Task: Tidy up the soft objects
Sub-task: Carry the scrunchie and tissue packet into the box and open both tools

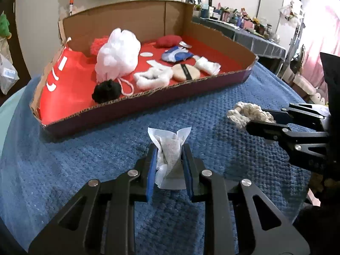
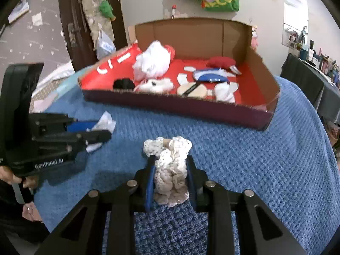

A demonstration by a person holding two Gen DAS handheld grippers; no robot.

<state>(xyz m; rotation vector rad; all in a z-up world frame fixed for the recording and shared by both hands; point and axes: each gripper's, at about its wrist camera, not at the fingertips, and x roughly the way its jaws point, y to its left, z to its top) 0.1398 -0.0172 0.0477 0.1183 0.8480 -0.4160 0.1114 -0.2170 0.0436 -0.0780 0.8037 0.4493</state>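
Note:
My left gripper (image 1: 169, 148) is shut on a white gauze packet (image 1: 170, 148), squeezed between its blue pads just over the blue towel (image 1: 95, 148). My right gripper (image 2: 170, 159) is shut on a cream crocheted piece (image 2: 170, 165), which bunches up between the pads. In the left wrist view the right gripper (image 1: 258, 120) comes in from the right with the crocheted piece (image 1: 246, 113). In the right wrist view the left gripper (image 2: 102, 130) shows at the left with the gauze packet (image 2: 105, 121). Behind both lies the cardboard box (image 1: 148, 99) with a red floor.
The box (image 2: 176, 108) holds a white mesh puff (image 1: 116, 53), a black pompom (image 1: 106, 91), a red pad (image 1: 169, 40), a blue-white item (image 1: 176, 54), a beige powder puff (image 1: 186, 72) and white cotton pieces (image 1: 153, 76). A hand (image 2: 29, 182) holds the left gripper. A cluttered table (image 1: 244, 29) stands back right.

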